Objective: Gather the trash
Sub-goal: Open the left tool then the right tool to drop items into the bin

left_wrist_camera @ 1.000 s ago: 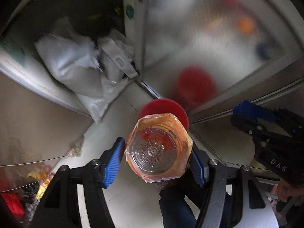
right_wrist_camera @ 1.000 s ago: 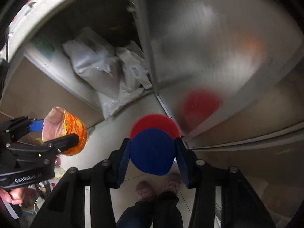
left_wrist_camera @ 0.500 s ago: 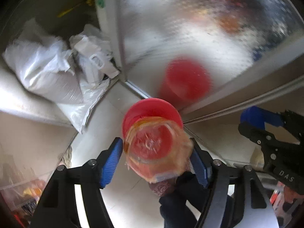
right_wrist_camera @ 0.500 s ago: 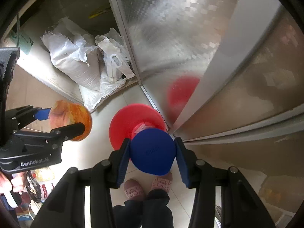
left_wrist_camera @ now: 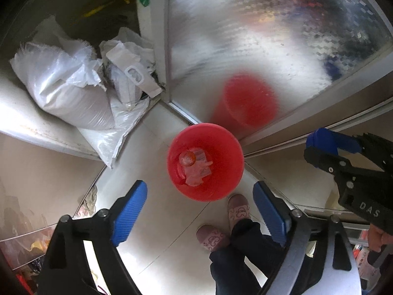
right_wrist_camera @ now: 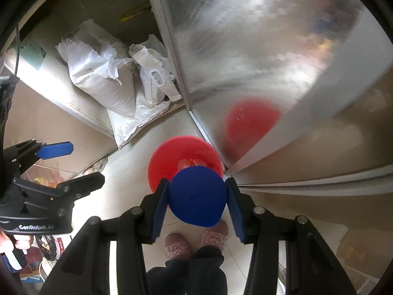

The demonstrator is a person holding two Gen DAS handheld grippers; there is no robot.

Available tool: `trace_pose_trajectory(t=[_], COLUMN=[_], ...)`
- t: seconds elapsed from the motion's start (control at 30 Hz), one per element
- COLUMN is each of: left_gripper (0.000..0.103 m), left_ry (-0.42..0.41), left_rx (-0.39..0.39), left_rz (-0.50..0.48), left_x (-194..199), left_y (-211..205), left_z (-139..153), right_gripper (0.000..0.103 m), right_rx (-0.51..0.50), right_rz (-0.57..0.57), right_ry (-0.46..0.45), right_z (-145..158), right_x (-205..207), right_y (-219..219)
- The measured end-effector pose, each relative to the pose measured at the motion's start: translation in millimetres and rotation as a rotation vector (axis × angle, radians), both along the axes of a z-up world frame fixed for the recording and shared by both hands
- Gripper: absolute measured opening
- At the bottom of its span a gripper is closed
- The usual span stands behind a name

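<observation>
The left gripper pointed steeply down over the red bin, its jaws spread wide with nothing between them — they had just been opening. The orange-labelled plastic bottle lay inside the bin, at the bottom, beside some clear crumpled plastic. The bin stood on the pale tiled floor, just beside the corner of a frosted glass door whose surface showed a blurred red reflection of it.

The right gripper was clamped on a blue round object — what it is I cannot tell — held above the near rim of the bin, both blue pads pressed to its sides. In the left wrist view that gripper showed at the right edge.

To the far left, white sacks were piled against a ledge. The person's pink slippers stood on the floor just near of the bin.
</observation>
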State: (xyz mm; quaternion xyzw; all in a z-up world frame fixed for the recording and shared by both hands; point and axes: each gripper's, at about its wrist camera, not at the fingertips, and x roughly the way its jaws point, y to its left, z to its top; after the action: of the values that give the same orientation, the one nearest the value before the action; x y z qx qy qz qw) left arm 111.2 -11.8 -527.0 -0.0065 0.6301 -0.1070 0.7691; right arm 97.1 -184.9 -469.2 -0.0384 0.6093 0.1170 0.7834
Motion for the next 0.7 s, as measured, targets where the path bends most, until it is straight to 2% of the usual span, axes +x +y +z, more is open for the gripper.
trace_pose_trajectory(t=[0.17,0.23,0.47,0.53,0.57,0.6,0.7], left_gripper=[0.095,0.103,0.103,0.103,0.103,0.103,0.103], left_ry=[0.006,0.016,0.014,0.019,0.019,0.021,0.016], left_rx=[-0.001,-0.014,0.000,0.009,0.013,0.019,0.022], left_rz=[0.024,0.040,0.062,0.062,0.062,0.063,0.072], left_x=[-7,-9,-12,-13,-13,-13,-17], left_y=[15,20,33,35,36,37,39], left_z=[-4,-6,-14,-16,-16,-16,-13], right_gripper=[0.043,0.043,0.043,0.051,0.071,0.085,0.087], right_rx=[0.015,0.022,0.021,0.025,0.026,0.022,0.017], right_rz=[0.022,0.035,0.067,0.063,0.059,0.050,0.042], right_ry=[0.016,0.016,0.026,0.035,0.039,0.037,0.036], right_z=[-12,-14,-28,-32,-33,-33,-34], right_x=[5,6,12,14,15,14,13], right_y=[14,19,28,29,30,30,31])
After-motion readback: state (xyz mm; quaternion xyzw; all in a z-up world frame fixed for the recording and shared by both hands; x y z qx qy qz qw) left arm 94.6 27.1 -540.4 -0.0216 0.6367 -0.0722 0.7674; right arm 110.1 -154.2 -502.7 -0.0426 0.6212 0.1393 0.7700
